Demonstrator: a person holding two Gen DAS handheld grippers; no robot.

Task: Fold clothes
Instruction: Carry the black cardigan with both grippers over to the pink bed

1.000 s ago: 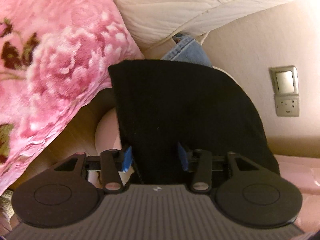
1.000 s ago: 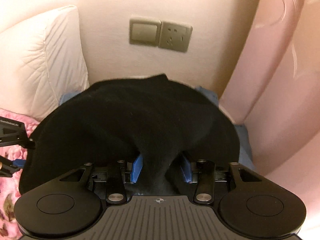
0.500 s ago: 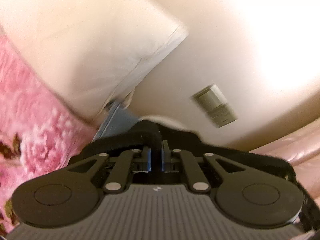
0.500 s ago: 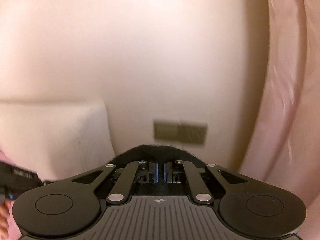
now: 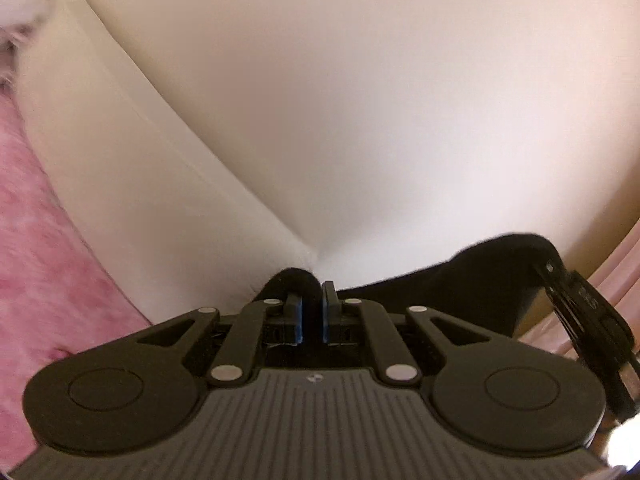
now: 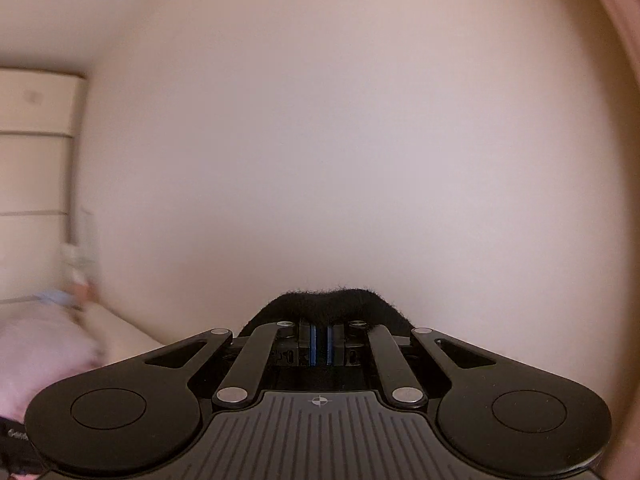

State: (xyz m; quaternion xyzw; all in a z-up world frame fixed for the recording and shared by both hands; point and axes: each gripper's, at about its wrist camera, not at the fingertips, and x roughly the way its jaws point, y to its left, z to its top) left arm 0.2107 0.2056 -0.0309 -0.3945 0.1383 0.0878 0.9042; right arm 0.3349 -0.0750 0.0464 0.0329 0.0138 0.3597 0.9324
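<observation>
While both cameras look out over bare cream wall, I can see that each hand-held gripper is clenched on the same black garment (image 5: pixel 460 280). My left hand-held gripper (image 5: pixel 311 312) has its blue pads drawn almost together, with a small hump of the dark cloth pinched between them and poking up just past the tips. From there the cloth's top edge runs to the right, sagging a little, then rises to my right hand-held gripper (image 5: pixel 576 308), visible at the far right of the left wrist view. In the right wrist view that same right hand-held gripper (image 6: pixel 319 344) is closed tight on a fuzzy black fold that bulges above its pads. The rest of the garment hangs below both cameras, out of sight, so I cannot tell its shape or how far it drops. A white pillow (image 5: pixel 132 184) and a pink fleecy blanket (image 5: pixel 44 264) sit to the left; a pale cabinet (image 6: pixel 36 168) shows blurred at the far left. I judge the garment soft, light and limp, with a napped, grippy surface unlikely to slip. It will drape wherever unsupported, so holding the top edge near its two corners, as I do now, seems the right hold.
</observation>
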